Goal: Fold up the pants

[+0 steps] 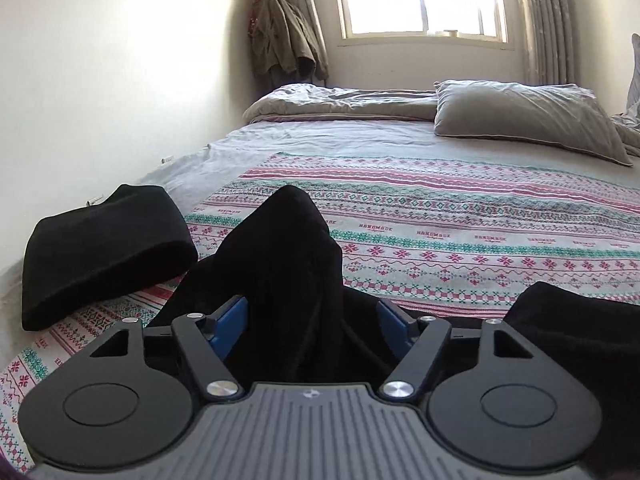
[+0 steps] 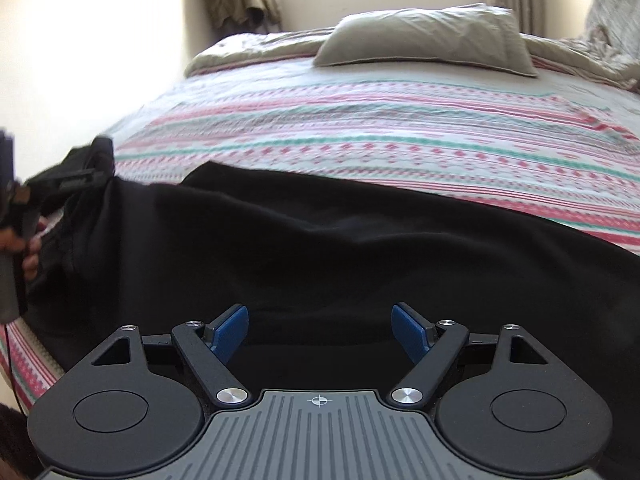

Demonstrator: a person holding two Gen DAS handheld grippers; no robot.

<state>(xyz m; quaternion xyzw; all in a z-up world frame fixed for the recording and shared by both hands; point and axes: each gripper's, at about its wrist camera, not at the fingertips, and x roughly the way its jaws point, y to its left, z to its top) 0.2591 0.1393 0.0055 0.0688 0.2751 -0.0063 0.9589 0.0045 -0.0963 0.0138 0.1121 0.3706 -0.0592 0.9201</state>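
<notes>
Black pants (image 2: 340,240) lie spread across the near part of the patterned bedspread (image 2: 380,120). In the left wrist view a raised bunch of the black pants (image 1: 288,272) stands up between the blue pads (image 1: 230,326) of my left gripper (image 1: 312,320), whose jaws stand wide apart around the cloth. My right gripper (image 2: 320,330) is open just above the pants, pads (image 2: 408,332) apart with nothing pinched. The left gripper also shows at the left edge of the right wrist view (image 2: 60,184), at the pants' end.
A folded black garment (image 1: 104,252) lies on the bed's left edge. A grey pillow (image 1: 524,120) and a rumpled duvet (image 1: 340,100) lie at the bed's head under the window. A white wall runs along the left side.
</notes>
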